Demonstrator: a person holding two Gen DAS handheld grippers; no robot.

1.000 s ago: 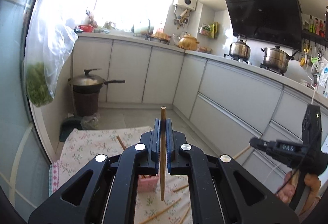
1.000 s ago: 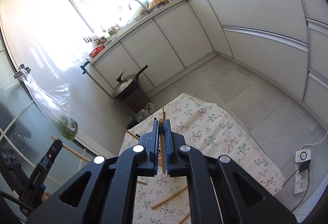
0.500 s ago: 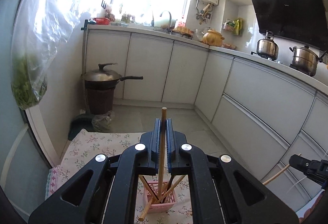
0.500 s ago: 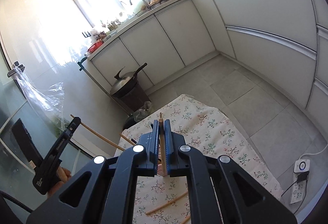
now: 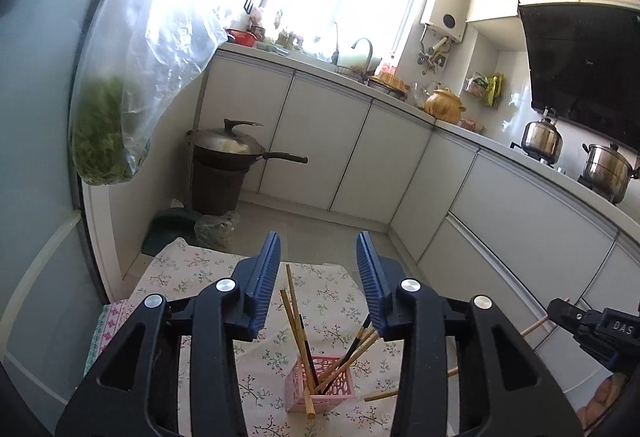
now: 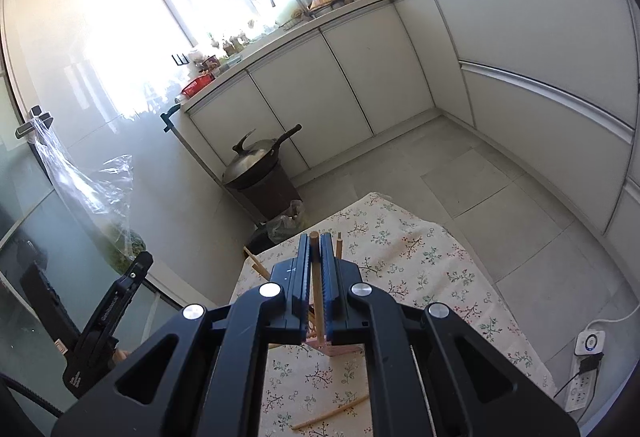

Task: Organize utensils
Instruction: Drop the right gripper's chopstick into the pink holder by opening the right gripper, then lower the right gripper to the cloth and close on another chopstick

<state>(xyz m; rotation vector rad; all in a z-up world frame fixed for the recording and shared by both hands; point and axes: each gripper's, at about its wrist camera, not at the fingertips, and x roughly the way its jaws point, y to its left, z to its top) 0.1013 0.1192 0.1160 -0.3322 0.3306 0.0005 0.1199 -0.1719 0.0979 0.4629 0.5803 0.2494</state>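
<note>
A pink openwork basket stands on the floral tablecloth with several wooden and dark chopsticks leaning in it. My left gripper hovers above the basket; its jaws are opening and the blue pads press on nothing, while the chopsticks show in the gap below. My right gripper is shut on a wooden chopstick held upright, just over the basket, which the fingers mostly hide. Each gripper also appears in the other's view: the left gripper and the right gripper.
Loose chopsticks lie on the cloth. A lidded wok rests on a dark bin beyond the table. A plastic bag of greens hangs at the left. White cabinets line the room, and a power strip lies on the floor.
The left gripper moved over the pink basket and opened, and its chopstick now stands in the basket. The right gripper carried its chopstick closer to the basket.
</note>
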